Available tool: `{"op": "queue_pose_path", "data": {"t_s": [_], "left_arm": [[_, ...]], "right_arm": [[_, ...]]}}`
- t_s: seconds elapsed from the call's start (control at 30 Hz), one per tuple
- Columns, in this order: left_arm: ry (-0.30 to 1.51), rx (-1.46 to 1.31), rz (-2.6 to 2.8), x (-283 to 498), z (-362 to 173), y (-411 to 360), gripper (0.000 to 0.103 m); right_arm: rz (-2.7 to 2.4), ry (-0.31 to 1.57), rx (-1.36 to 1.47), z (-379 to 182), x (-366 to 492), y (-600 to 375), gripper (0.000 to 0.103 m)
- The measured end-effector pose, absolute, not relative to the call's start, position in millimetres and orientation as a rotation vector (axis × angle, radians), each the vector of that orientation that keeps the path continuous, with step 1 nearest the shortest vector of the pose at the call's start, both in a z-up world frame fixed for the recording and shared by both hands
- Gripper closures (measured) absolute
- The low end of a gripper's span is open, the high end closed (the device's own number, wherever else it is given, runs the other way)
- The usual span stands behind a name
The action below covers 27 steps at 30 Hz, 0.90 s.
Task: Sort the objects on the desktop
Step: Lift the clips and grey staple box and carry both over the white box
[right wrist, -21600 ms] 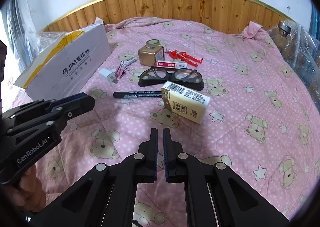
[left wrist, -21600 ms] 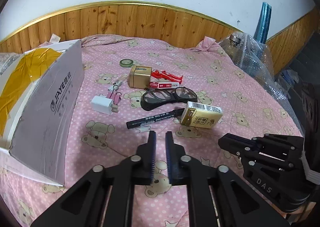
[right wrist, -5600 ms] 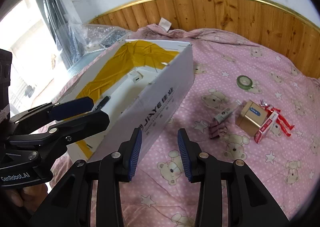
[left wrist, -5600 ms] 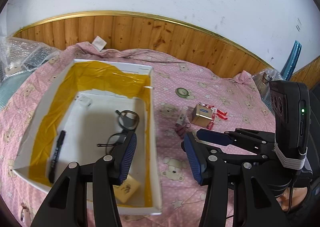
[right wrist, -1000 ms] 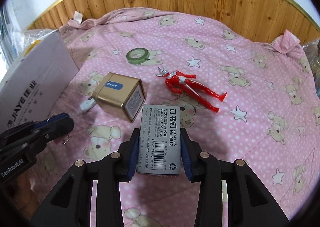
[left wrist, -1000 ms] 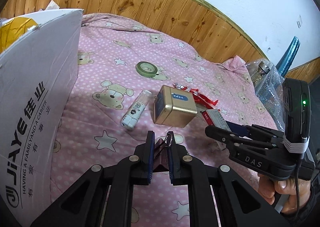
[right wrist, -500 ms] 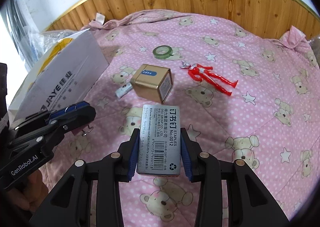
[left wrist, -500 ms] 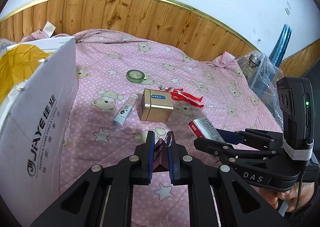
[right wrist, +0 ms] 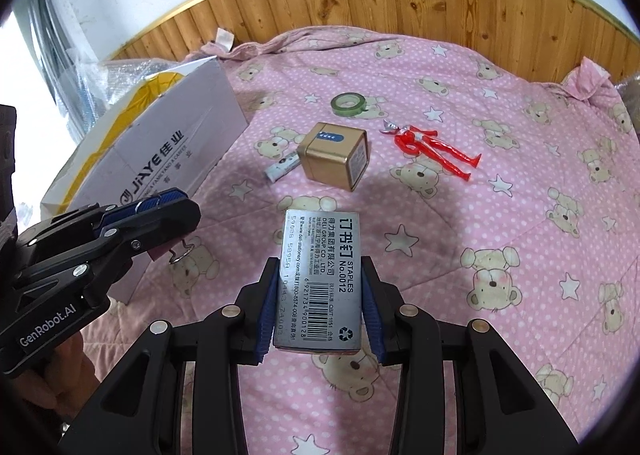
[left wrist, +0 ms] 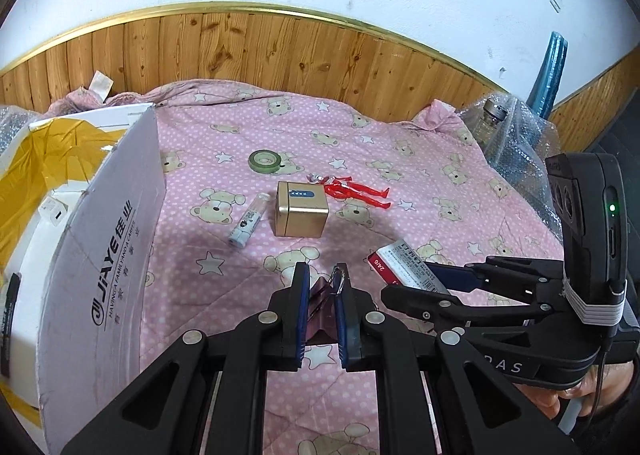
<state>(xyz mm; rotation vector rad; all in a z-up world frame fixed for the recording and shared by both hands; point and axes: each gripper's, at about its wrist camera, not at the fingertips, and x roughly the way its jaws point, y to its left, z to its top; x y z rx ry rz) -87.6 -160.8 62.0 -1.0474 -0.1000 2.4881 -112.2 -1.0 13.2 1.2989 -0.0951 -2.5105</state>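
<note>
**Both claws loaded above the bed**

The left claw is clamped on a pink binder clip, whose wire handle sticks up between the blue pads. The right claw grips a box of staples by its long sides, barcode face up, the box reaching forward past the fingertips. Both are held clear above the pink bear-print bedspread.

Ahead of the right claw a gold tin lies tipped on the bedspread, with a small white tube just to its left, touching or nearly so. A red toy figure lies ahead and to the right, apart from the tin. A roll of green tape lies farther ahead, beyond the tin.

To the left of both claws stands the white JIAYE cardboard box, open at the top, yellow tape lining its inside. A white charger shows inside it. A hand holds the right claw's handle
</note>
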Motion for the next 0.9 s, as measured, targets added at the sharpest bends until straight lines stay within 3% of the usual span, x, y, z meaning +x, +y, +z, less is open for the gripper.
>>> {"op": "queue_pose_path", "data": {"t_s": [0.9], "left_arm": [[-0.147,-0.922,2.575,-59,117,-223,0.091]], "right_arm": [[-2.472,0.011,1.134,74,-99,-83,0.063]]}}
